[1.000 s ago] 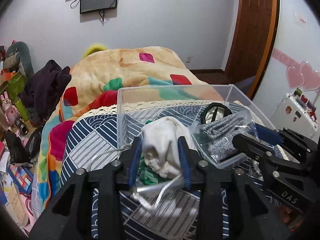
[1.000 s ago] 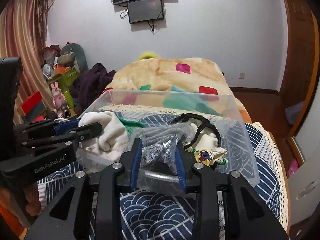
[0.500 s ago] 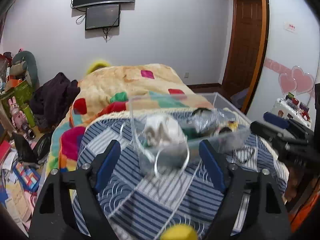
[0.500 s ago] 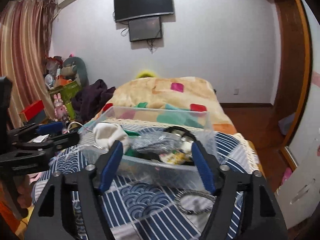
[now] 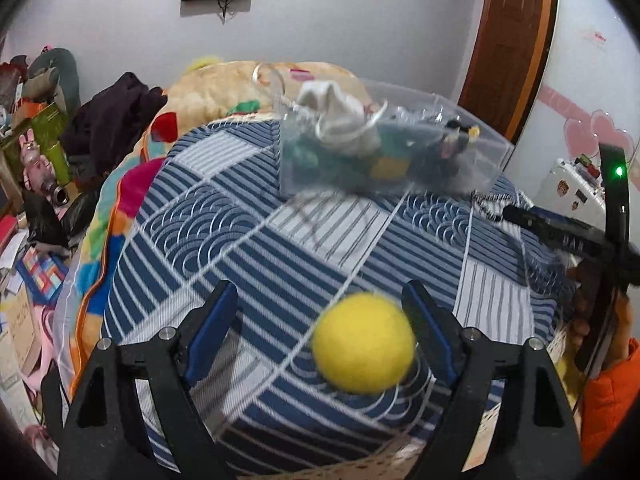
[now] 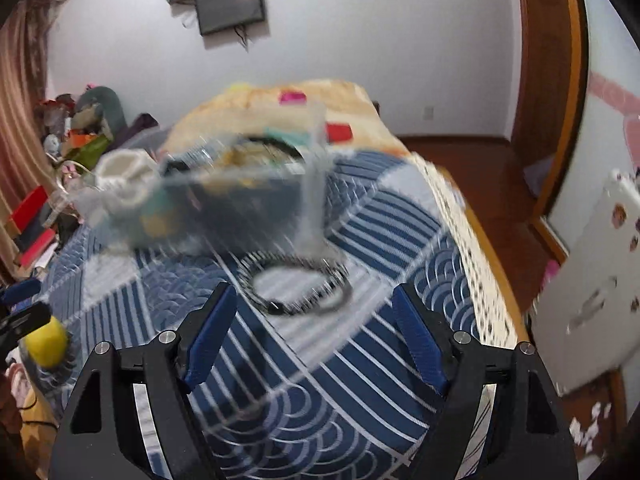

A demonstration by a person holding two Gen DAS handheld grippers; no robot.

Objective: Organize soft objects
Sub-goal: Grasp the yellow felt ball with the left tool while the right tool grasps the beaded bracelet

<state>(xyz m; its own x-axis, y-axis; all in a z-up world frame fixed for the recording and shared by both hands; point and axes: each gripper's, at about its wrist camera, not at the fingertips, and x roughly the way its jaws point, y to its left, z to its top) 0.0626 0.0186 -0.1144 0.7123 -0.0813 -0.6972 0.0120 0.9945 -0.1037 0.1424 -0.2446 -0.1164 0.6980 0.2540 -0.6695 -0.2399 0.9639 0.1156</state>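
Observation:
A clear plastic bin (image 5: 384,148) on the blue patterned bedspread (image 5: 248,240) holds a white cloth (image 5: 336,116) and other soft items. It also shows, blurred, in the right wrist view (image 6: 224,196). A yellow felt ball (image 5: 363,354) lies on the bedspread between the fingers of my left gripper (image 5: 324,324), which is open and near the right finger. A black beaded loop (image 6: 298,286) lies just in front of my right gripper (image 6: 316,332), which is open and empty. The ball shows in the right wrist view (image 6: 45,340) at the far left.
A colourful blanket (image 5: 224,88) and dark clothing (image 5: 116,116) lie beyond the bin. Toys and boxes (image 5: 32,152) clutter the floor at left. A brown door (image 5: 516,40) and a white cabinet (image 6: 592,296) stand at right. The bed edge is close below both grippers.
Both grippers let go of the white cloth and the bagged item into the bin, opened, and pulled back toward the near bed edge. The yellow ball and beaded loop came into view.

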